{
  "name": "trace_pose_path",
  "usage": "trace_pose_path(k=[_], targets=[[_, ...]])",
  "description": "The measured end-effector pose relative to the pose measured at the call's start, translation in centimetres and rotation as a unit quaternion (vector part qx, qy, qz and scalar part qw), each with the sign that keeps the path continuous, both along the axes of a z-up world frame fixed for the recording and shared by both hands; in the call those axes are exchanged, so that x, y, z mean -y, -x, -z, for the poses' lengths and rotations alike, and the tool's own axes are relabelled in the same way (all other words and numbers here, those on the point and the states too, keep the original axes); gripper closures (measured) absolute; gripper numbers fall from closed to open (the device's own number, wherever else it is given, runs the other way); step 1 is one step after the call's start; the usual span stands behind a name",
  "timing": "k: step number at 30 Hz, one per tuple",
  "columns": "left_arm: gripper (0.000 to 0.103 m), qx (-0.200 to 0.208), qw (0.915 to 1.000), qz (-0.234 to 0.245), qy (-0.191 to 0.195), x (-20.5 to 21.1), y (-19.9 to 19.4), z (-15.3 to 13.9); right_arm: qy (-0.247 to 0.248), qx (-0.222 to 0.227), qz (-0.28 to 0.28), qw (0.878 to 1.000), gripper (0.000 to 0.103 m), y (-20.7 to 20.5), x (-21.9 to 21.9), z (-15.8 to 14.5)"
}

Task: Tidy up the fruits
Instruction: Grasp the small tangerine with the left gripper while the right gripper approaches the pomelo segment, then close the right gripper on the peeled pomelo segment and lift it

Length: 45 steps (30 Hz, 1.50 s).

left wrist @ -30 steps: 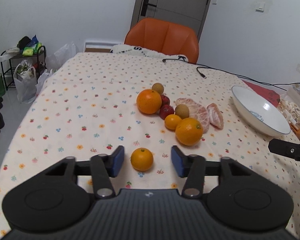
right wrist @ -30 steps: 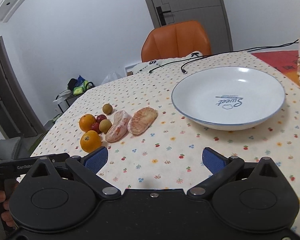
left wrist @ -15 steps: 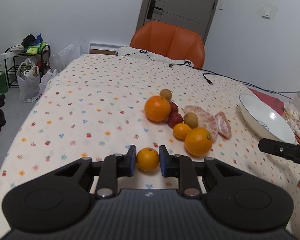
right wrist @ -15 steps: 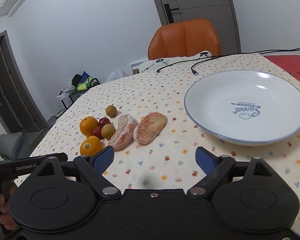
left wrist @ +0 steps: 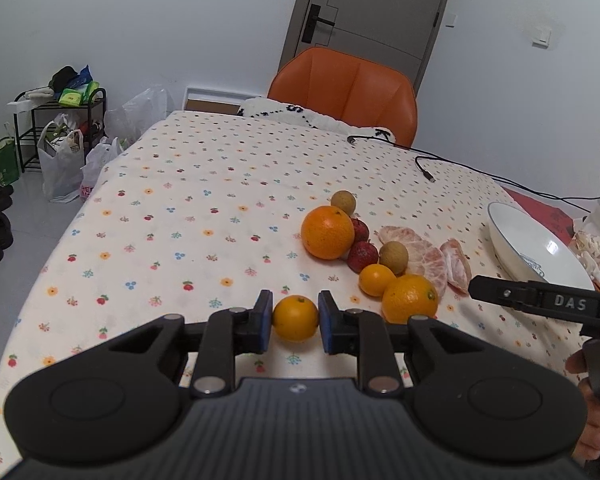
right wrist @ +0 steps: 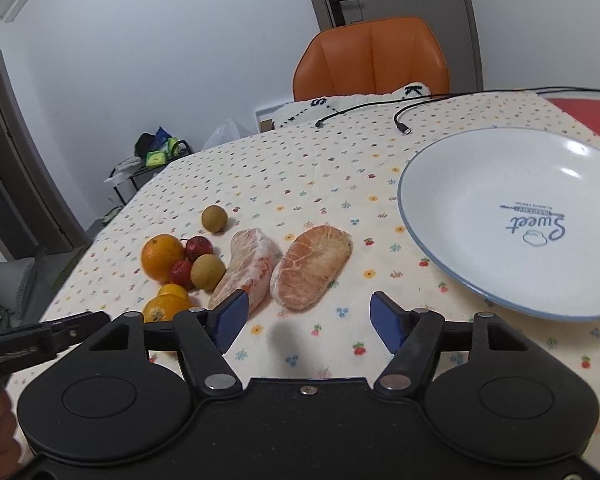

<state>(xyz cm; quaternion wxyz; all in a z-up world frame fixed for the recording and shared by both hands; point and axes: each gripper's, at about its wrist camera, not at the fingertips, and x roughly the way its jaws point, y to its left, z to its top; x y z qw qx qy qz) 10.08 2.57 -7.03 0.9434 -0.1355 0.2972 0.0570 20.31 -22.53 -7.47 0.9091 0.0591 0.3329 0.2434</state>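
The round white plate with the blue rim (right wrist: 496, 184) runs off the right side of the right wrist view, and in the left wrist view the black right gripper (left wrist: 540, 300) covers its near rim. The small orange mandarin (left wrist: 295, 317) has both sides hidden behind the blue pads (left wrist: 265, 322). Two oranges (right wrist: 162, 308) peek out half hidden behind the black frame. The bags on the black metal shelf (left wrist: 60, 108) are too small to tell.
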Motion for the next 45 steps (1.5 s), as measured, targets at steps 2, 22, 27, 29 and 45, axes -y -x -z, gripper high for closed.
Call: trace_pose_path(k=[2, 22, 27, 29, 45], targets=[[0.081, 0.002, 1.0, -0.002, 0.0, -0.2, 0.0, 0.0, 0.001, 0.001, 0.005, 1.0, 0.042, -0.3, -0.2, 0.1], [0.081, 0.008, 0.9999, -0.007, 0.006, -0.8, -0.5, -0.4, -0.002, 0.005, 0.014, 1.0, 0.076, -0.8, 0.1, -0.9], [0.081, 0.014, 0.9998, -0.006, 0.01, -1.0, -0.5, -0.6, 0.019, 0.009, 0.012, 1.0, 0.065, -1.9, -1.1, -0.9], [0.08, 0.017, 0.9998, -0.005, 0.01, -1.1, -0.4, -0.8, 0.026, 0.006, 0.004, 1.0, 0.063, -2.2, -1.7, -0.7], [0.081, 0.01, 0.9999, -0.001, 0.006, -1.3, -1.0, -1.3, 0.05, 0.028, -0.008, 0.998, 0.069, -1.5, -2.5, 0.2]])
